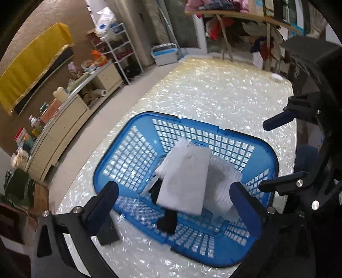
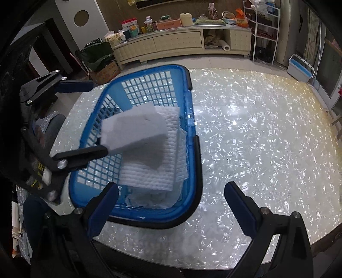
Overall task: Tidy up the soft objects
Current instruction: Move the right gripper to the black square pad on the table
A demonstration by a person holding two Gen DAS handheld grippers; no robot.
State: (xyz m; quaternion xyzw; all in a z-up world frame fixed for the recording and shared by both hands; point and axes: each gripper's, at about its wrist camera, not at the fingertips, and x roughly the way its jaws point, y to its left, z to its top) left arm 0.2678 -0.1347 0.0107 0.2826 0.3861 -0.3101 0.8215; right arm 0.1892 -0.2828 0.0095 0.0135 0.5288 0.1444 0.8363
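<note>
A blue mesh basket (image 1: 136, 119) (image 2: 183, 70) stands on a shiny shell-patterned table (image 1: 213, 89) (image 2: 256, 139). In it lies a white waffle cloth (image 1: 222, 184) (image 2: 149, 175) over crumpled white fabric, with a black item (image 1: 168, 220) beside it. A smooth white folded pad (image 1: 186, 177) (image 2: 132, 130) sits tilted above the waffle cloth and throws a shadow on it. My left gripper (image 1: 174, 188) (image 2: 98, 117) hovers over the basket, open wide; its pads do not press on the pad. My right gripper (image 2: 171, 187) (image 1: 265, 156) is open and empty at the basket's side.
The table's rounded edge runs close behind the basket (image 2: 70, 111). Beyond it on the floor are a cream low cabinet (image 2: 179, 42), a white wire rack (image 2: 265, 32), a blue-and-white box (image 2: 300, 68) and a cluttered shelf (image 1: 235, 15).
</note>
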